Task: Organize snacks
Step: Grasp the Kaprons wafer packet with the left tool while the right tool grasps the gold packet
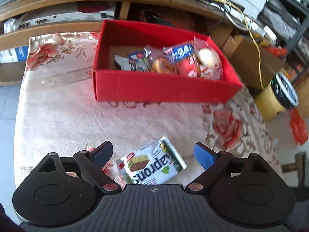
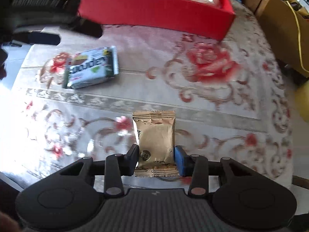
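Between the right claw pads, seemingly gripped, sits a gold packet.

I see the red box standing open-topped on the floral cloth, several bright snack bags heaped toward its right end. A white-and-green wafer pack lies flat nearer me, well apart from the box. A gold sachet sits pinched at its sides.
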A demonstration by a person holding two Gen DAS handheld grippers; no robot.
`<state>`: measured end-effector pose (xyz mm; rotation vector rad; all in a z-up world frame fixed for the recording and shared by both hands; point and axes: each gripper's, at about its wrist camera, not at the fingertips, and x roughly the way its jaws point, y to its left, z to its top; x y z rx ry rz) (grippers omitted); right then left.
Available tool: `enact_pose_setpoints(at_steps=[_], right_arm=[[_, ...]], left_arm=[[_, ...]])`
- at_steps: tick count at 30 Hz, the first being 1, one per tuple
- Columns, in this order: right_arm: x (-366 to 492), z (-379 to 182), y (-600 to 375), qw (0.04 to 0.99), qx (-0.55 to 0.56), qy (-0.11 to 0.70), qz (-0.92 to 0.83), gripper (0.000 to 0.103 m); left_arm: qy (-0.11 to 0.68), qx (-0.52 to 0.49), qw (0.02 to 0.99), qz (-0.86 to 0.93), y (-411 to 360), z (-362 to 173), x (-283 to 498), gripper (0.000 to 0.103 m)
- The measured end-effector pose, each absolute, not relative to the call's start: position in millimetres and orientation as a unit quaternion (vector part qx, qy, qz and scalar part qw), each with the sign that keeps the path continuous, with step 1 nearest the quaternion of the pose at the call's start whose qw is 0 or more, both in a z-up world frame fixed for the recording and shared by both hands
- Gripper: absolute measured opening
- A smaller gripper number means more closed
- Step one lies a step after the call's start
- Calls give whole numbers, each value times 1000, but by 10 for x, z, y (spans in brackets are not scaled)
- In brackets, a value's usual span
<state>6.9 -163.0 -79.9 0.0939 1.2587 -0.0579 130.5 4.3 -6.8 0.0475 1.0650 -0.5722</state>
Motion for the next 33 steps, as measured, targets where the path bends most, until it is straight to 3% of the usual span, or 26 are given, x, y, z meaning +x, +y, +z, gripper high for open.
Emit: enact_pose_setpoints(at_steps=[23,27,30,33], right_arm=[[212,-843,-2095,793,140,593,22,43],[216,-838,-2145,791,148,593,32,43],[226,-851,-2184,792,156,590,41,43],[216,-842,-2173,795,147,587,49,43]], left_arm=[[493,194,740,-414,-331,-449,1407,95],[473,235,733,-429,-423,-550,1271,102],[459,270,741,-409,-474,-584,1137,102],[478,249,754,-375,-473,-551,1088,95]])
